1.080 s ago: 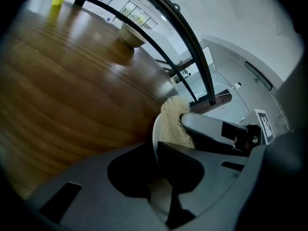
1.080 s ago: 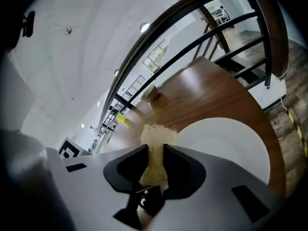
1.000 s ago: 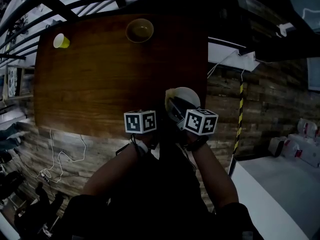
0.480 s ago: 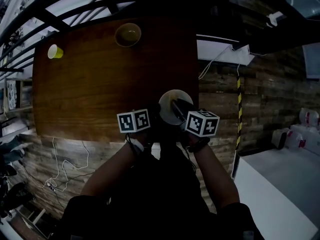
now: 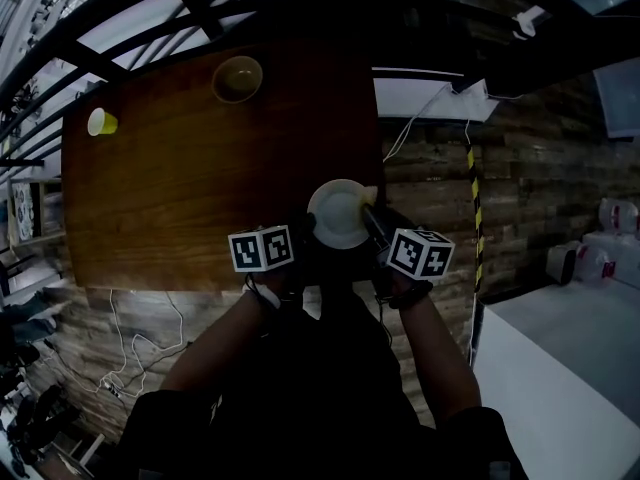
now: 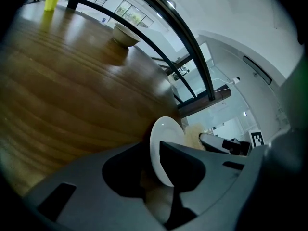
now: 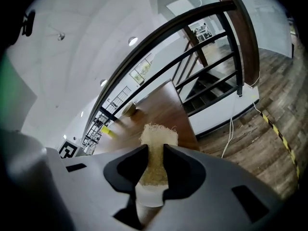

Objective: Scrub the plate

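Here, seen from above, a person's two forearms reach over the near right corner of a dark wooden table (image 5: 190,188). The left gripper (image 6: 158,154) is clamped on a small white plate (image 5: 338,216), one jaw on each face near the rim. In the left gripper view the plate stands on edge, tilted a little, between those jaws. The right gripper (image 7: 155,154) is closed tightly on a pale, fibrous scrub pad (image 7: 158,133), whose frayed end sticks out past the jaw tips. From above, the pad shows at the plate's upper right rim. The left gripper view puts it right against the plate's far side (whether it actually presses on the surface cannot be told). Both grippers sit close together, just beyond the table's near edge. Well away, at the table's far side, a yellow cup (image 5: 101,121) stands near the left corner and an olive bowl (image 5: 238,78) further right.
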A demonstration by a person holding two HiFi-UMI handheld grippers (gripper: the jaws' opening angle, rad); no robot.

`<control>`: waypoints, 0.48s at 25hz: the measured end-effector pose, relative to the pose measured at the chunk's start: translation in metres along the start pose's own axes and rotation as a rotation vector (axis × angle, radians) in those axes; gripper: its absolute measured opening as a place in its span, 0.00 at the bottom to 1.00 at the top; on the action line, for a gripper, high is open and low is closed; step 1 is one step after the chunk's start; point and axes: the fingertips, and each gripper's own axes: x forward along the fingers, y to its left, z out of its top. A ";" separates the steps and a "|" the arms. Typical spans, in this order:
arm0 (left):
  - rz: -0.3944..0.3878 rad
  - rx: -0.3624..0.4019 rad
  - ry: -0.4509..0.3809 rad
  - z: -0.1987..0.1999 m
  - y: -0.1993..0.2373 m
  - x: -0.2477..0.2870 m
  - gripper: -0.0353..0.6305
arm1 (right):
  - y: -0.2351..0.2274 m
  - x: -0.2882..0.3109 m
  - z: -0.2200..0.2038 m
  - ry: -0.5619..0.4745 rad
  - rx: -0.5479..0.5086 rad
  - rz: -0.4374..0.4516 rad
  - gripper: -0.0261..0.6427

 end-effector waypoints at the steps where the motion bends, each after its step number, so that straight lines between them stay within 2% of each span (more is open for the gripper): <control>1: -0.006 -0.001 0.011 -0.003 -0.001 -0.001 0.18 | -0.002 -0.002 0.001 -0.008 0.007 -0.005 0.20; 5: -0.028 -0.019 0.059 -0.021 -0.005 -0.004 0.19 | 0.001 -0.007 0.004 -0.025 0.019 -0.008 0.20; 12: -0.062 -0.089 0.058 -0.035 -0.007 -0.011 0.18 | 0.047 0.014 -0.017 0.055 -0.035 0.094 0.20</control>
